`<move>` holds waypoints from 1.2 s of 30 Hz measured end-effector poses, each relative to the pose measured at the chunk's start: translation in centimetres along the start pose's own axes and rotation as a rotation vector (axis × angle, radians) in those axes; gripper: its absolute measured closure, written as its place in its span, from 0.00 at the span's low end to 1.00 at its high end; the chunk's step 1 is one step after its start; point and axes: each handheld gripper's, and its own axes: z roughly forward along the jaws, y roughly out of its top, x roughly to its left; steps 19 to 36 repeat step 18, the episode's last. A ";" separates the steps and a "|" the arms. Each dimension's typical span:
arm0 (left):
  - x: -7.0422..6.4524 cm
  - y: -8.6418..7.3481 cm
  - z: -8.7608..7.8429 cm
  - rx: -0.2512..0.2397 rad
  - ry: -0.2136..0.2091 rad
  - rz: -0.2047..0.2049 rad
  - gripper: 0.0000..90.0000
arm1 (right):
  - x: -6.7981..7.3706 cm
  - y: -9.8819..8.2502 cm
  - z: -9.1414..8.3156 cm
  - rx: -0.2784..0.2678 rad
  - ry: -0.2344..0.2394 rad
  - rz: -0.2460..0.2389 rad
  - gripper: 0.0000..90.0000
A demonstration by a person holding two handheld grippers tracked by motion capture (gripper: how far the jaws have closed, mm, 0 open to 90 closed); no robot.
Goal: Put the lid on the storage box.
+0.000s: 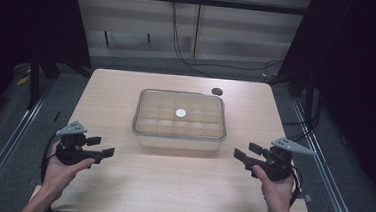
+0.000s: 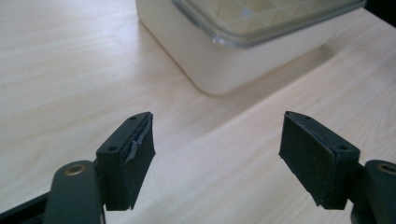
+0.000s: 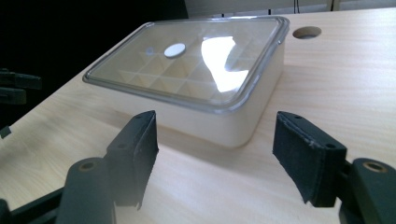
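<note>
While both hang above the worktop, left claw and right claw stand released, nothing between the jaws. Between them, apart from both, sits the lidded compartment box mid-worktop, with a white disc on its clear lid.

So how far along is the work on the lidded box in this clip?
Nothing looks done yet: the cream rectangular plastic box sits mid-table with its clear lid on, closed over the divided compartments. In hand: the left gripper and right gripper flank the box's near corners, jaws open and empty, apart from it. Left, probably: reaching the box, gripping it or its lid, and whatever handling follows.
</note>
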 end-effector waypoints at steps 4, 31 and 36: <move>-0.1 -1.7 -0.4 0.009 -0.021 -0.023 0.33 | 0.1 -1.5 -1.0 0.011 -0.014 0.011 0.32; -2.0 -5.4 -0.3 0.010 -0.058 -0.037 0.40 | -0.6 -6.1 -2.4 0.044 -0.092 0.023 0.30; -2.0 -5.4 -0.3 0.010 -0.058 -0.037 0.40 | -0.6 -6.1 -2.4 0.044 -0.092 0.023 0.30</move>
